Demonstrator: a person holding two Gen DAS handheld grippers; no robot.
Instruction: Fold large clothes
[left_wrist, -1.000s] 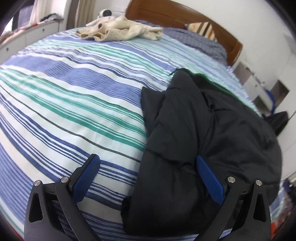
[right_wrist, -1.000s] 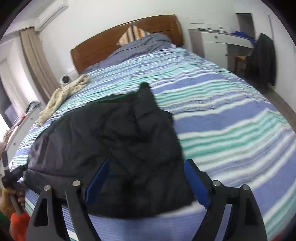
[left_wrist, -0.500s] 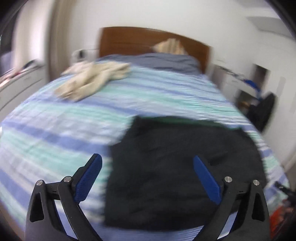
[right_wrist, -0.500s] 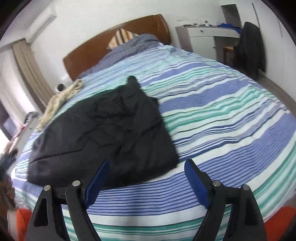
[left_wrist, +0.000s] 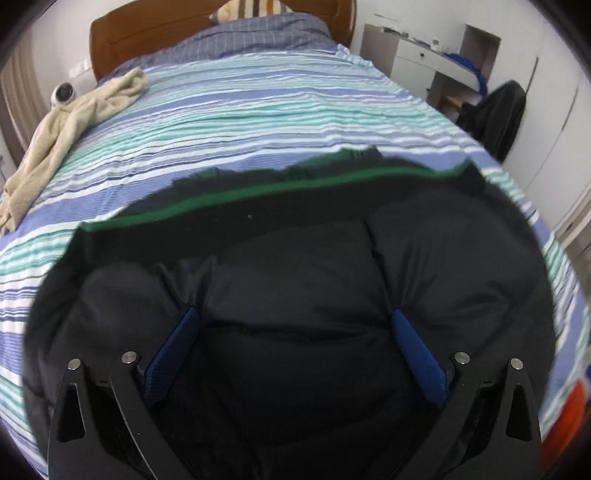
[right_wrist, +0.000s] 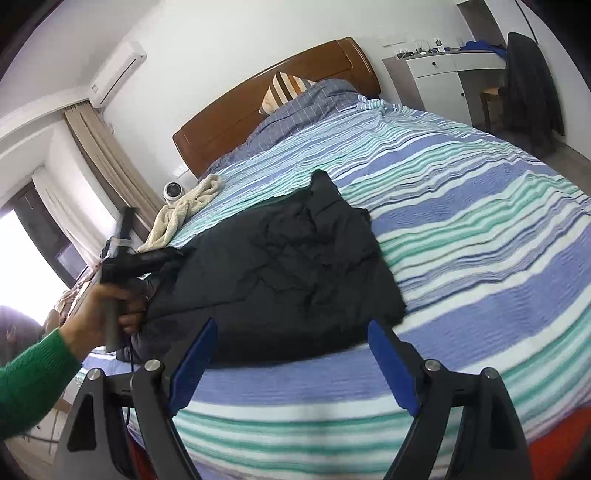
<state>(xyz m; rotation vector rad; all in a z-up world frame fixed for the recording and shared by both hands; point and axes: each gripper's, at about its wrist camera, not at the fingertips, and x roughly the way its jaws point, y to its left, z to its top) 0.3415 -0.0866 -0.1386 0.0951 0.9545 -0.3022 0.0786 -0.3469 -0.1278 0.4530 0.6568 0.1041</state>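
Swinging low since a second ago, our left gripper (left_wrist: 295, 347) is now hovering with its jaws apart over the black jacket (left_wrist: 295, 295), which is filling the lower frame. We are holding our right gripper (right_wrist: 288, 358), likewise spread and empty, back at the bed (right_wrist: 480, 206) edge. Upper left, a beige towel (left_wrist: 74, 114) is lying well clear of the fold.

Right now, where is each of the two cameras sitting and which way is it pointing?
Left wrist: on the left gripper, low over the black padded jacket, facing the wooden headboard; its open blue-padded fingers show.
Right wrist: on the right gripper, back from the bed's foot edge, facing the headboard; its open fingers, the left hand and green sleeve show.
Shared: jacket, striped bedspread, beige towel.
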